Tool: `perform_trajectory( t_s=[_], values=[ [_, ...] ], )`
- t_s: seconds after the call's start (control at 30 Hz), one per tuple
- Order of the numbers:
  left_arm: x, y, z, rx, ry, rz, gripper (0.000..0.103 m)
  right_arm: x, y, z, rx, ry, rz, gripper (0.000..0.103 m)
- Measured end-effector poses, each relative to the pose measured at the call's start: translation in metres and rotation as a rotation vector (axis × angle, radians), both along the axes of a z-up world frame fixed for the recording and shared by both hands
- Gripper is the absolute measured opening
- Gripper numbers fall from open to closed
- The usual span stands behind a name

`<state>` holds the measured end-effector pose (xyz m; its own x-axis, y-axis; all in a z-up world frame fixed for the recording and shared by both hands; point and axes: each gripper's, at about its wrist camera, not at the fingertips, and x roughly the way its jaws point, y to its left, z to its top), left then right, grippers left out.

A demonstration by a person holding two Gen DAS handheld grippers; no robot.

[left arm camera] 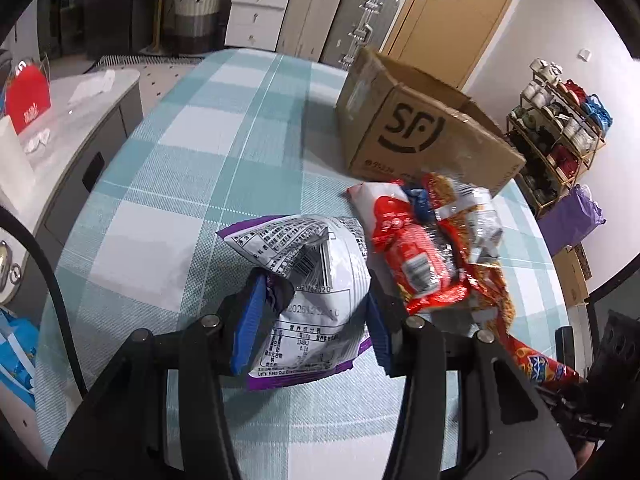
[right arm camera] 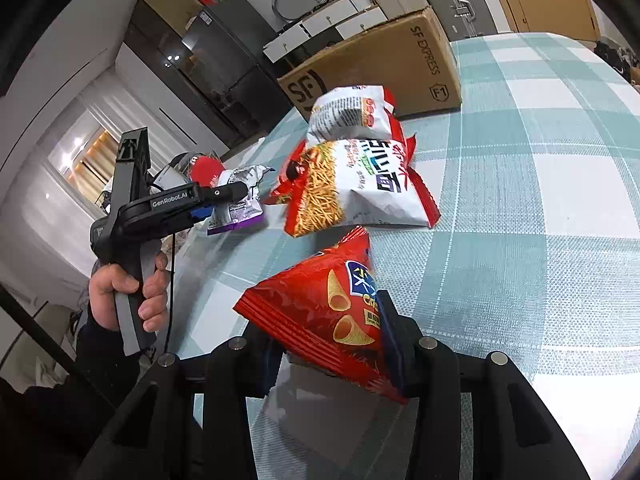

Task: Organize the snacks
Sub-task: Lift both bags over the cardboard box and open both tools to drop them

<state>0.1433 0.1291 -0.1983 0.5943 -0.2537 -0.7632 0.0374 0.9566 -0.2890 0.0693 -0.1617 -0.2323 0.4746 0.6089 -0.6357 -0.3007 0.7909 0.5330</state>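
Left wrist view: the left gripper (left arm camera: 312,320) is clamped on the purple bag (left arm camera: 308,276), which is held low over the checked table (left arm camera: 168,168), in front of the box (left arm camera: 416,128). Two more bags, a white-red bag (left arm camera: 400,240) and a noodle bag (left arm camera: 468,216), are seen between the purple bag and the box. Right wrist view: the right gripper (right arm camera: 332,344) is closed on a red cone bag (right arm camera: 320,312), held further from the box (right arm camera: 384,64) than the noodle bag (right arm camera: 356,188).
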Motion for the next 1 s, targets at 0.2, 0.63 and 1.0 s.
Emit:
perform_trajectory(
  t_s=[0.2, 0.63, 1.0],
  values=[
    [-0.015, -0.004, 0.019, 0.017, -0.055, -0.013, 0.044, -0.005, -0.009, 0.011, 0.033, -0.013, -0.028, 0.043],
    [-0.044, -0.040, 0.065, 0.045, -0.168, -0.078, 0.045, -0.008, -0.031, 0.068, 0.095, -0.162, -0.095, 0.042],
    [-0.052, -0.068, 0.112, 0.048, -0.229, -0.184, 0.045, 0.010, -0.038, 0.113, 0.137, -0.253, -0.116, 0.042]
  ],
)
